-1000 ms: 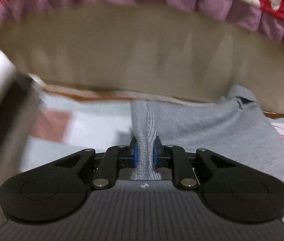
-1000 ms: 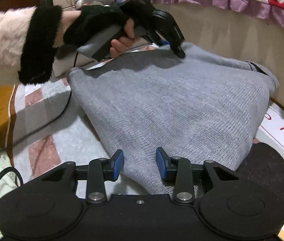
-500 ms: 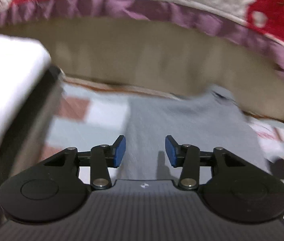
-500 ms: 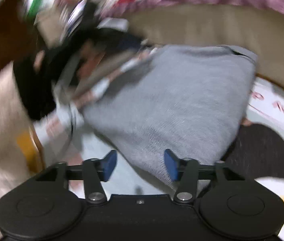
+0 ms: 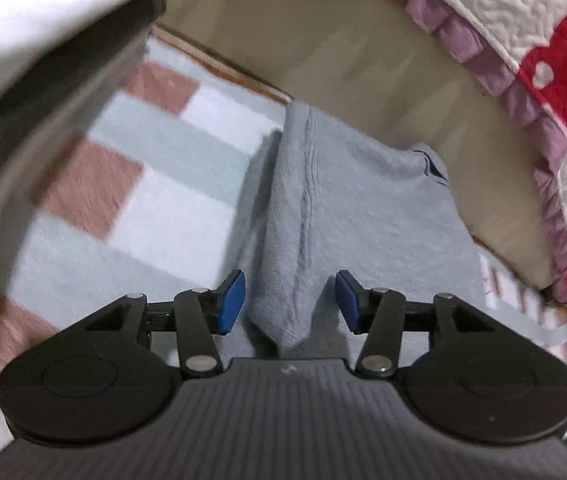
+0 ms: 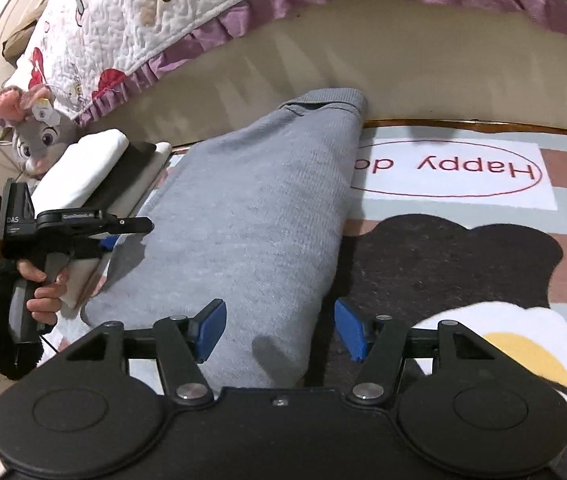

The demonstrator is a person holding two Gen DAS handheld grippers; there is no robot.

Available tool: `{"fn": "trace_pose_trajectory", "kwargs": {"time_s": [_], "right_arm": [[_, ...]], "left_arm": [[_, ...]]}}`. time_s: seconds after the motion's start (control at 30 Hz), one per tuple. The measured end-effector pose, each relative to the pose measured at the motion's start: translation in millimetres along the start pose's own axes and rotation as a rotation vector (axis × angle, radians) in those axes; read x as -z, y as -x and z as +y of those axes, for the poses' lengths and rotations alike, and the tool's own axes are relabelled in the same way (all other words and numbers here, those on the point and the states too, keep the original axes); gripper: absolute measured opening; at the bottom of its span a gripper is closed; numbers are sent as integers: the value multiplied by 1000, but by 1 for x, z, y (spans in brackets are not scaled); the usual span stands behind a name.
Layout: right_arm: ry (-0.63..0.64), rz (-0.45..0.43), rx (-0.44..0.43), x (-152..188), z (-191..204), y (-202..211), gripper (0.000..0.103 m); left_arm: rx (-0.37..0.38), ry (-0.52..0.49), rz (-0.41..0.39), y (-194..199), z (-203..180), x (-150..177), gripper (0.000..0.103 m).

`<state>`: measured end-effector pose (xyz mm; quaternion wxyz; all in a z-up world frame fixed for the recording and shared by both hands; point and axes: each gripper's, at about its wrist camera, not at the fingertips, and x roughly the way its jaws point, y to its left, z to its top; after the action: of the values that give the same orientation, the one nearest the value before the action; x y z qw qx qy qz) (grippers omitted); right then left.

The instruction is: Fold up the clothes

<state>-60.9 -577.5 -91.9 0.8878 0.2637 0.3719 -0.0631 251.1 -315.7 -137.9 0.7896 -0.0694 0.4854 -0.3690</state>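
Note:
A grey knit sweater (image 6: 263,208) lies folded into a long strip on the rug, its collar end against the bed base. In the left wrist view its near corner (image 5: 283,320) sits under the gap of my left gripper (image 5: 289,302). The jaws are opening and the blue pads (image 5: 231,302) stand clear of the cloth. My right gripper (image 6: 279,330) hovers over the sweater's near end, jaws opening, pads not pressing on it. The right wrist view also shows the left gripper (image 6: 131,232) at the sweater's left edge, held by a hand (image 6: 39,284).
A checked rug (image 6: 563,168) printed with "Happy" covers the floor. The bed base (image 6: 403,80) and a quilt with a purple frill (image 6: 243,12) close off the far side. A plush toy (image 6: 35,136) and a white and black folded stack (image 6: 95,168) sit at the left.
The left gripper, shut on the sweater's edge before, has let go and opened. The right jaws have widened. Both views have rolled and shifted, and the sweater lies still.

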Motion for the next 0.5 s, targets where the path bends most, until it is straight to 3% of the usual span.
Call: {"fn": "trace_pose_trajectory", "kwargs": {"time_s": [0.17, 0.3, 0.5], "right_arm": [[-113, 46, -36, -12, -17, -26, 70], [-89, 91, -13, -16, -16, -38, 70], [-236, 63, -125, -17, -36, -41, 73]], "left_arm": [[-111, -196, 113, -15, -7, 4, 74], [12, -43, 147, -15, 7, 1, 72], [30, -76, 181, -24, 8, 8, 79]]}}
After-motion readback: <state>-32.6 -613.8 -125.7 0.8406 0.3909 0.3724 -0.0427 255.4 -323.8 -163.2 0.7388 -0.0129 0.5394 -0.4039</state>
